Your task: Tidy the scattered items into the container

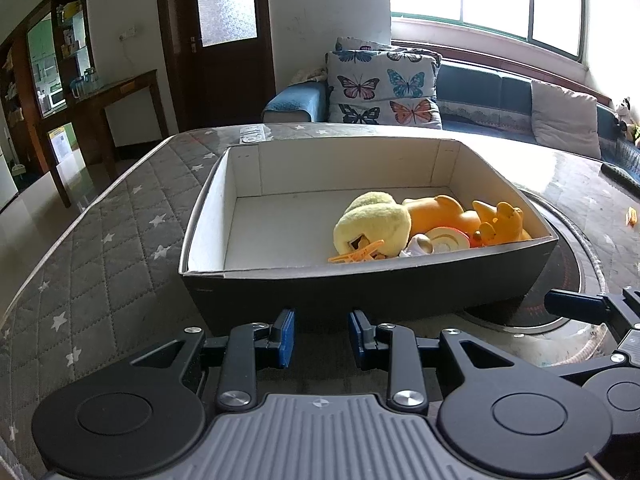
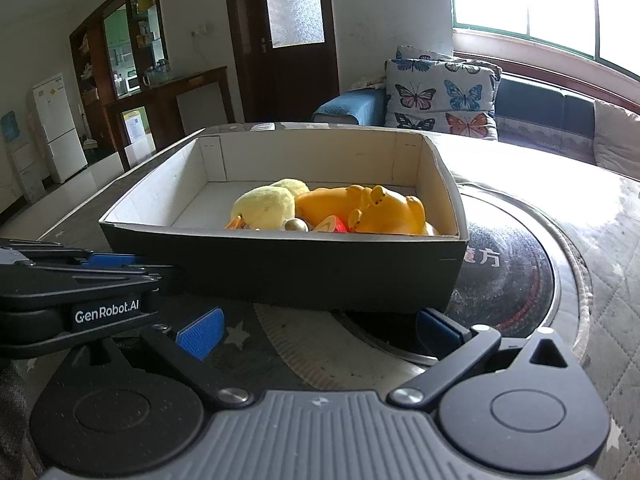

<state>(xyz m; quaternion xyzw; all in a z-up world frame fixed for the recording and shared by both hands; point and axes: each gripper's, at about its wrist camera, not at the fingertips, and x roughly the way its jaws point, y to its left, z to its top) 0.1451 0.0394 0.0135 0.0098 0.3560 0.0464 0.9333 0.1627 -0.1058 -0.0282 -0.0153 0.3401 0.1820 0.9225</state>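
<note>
1. The tabletop (image 1: 104, 248) fills the lower half of both views, covered in a grey quilted cloth with white stars; a round dark hotplate (image 2: 516, 280) is set into it at the right.
2. Behind it in the upper right stand a blue sofa (image 1: 492, 88) under a bright window, with butterfly cushions (image 1: 380, 88) at centre top and a dark wooden door (image 2: 280, 40) further left.
3. The container (image 1: 360, 284), a dark box with a white inside, sits mid-frame on the tabletop, its right end lying over the hotplate. Its near wall stands between both cameras and the contents.
4. Inside, crowded into the right half, lie a yellow plush toy (image 1: 372, 224), an orange rubber toy (image 2: 380, 208) touching it, and a few small pieces partly hidden by the near wall.
5. The left hand-held gripper (image 1: 321, 338) sits low centre, just in front of the near wall, its blue pads narrowly parted with nothing between them.
6. The right hand-held gripper (image 2: 320, 330) is spread wide and empty, near the box's lower right corner; the left tool crosses the left edge of its view.
7. A small yellow scrap (image 1: 631, 216) lies on the cloth at the far right edge, well apart from the box.
</note>
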